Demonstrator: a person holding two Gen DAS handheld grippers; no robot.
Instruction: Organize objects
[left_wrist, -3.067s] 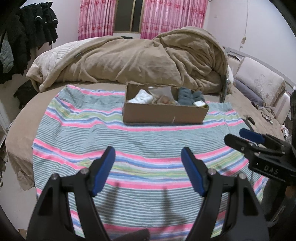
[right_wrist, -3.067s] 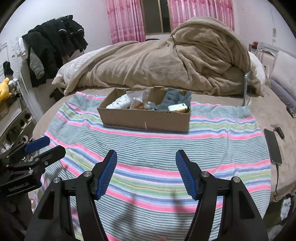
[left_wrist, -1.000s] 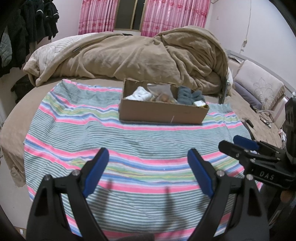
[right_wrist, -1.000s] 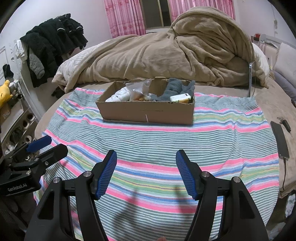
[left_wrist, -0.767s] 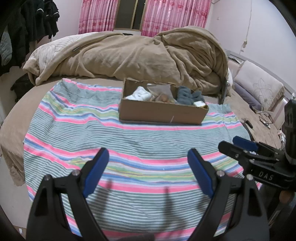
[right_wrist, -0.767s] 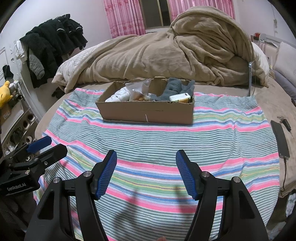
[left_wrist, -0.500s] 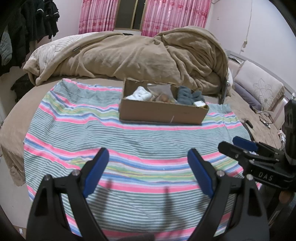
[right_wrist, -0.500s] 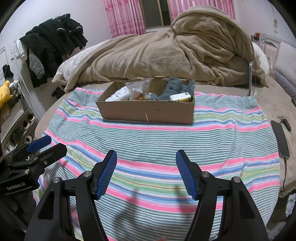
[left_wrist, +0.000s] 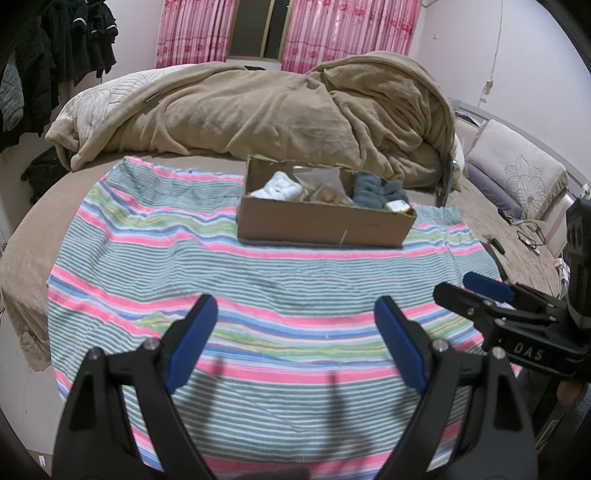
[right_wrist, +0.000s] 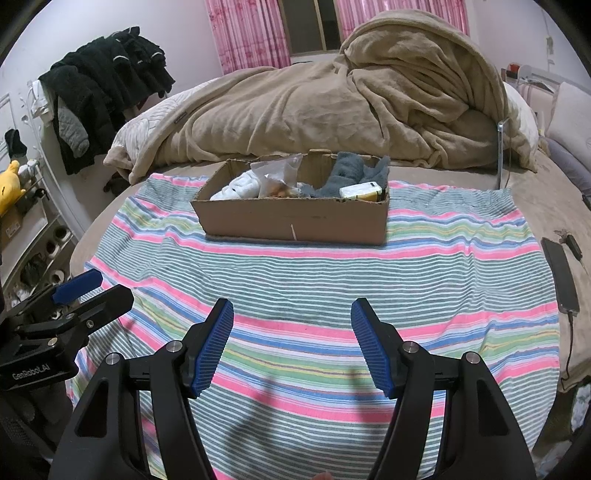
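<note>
Cardboard box (left_wrist: 325, 225) sits well ahead of the left claw (left_wrist: 295, 343), slightly right of its centre line, on a striped towel (left_wrist: 258, 280) spread over the bed (left_wrist: 22, 236). Left claw jaws stand wide apart, nothing between them, low over the towel's near half. Inside the box, left to right: white cloth (left_wrist: 279, 189), clear plastic bag (left_wrist: 319, 181) with something brownish in it, grey cloth (left_wrist: 376, 188), small yellow-white packet (left_wrist: 397, 205) at the right end. Towel probably laid as a clean work patch; no loose items on it. Right claw (left_wrist: 476, 291) shows at the right edge, body printed "DAS". Tan blanket (left_wrist: 295, 110) is heaped behind the box.

Right wrist view: same box (right_wrist: 295, 218) well ahead of the right claw (right_wrist: 291, 347), a bit left of centre. Jaws spread wide and empty. White cloth (right_wrist: 242, 188), bag (right_wrist: 277, 173), grey cloth (right_wrist: 351, 171), packet (right_wrist: 360, 192) all inside the box walls. Left claw (right_wrist: 88, 291) at the left edge, body reads "GenRobot.AI". Phone (right_wrist: 559, 277) on a cable lies off the towel, far right. Packet print is too small to read.

Judgement: objects gathered in the box, towel bare. This fits items already packed away, or a full box waiting to be sorted out; cannot tell which.
</note>
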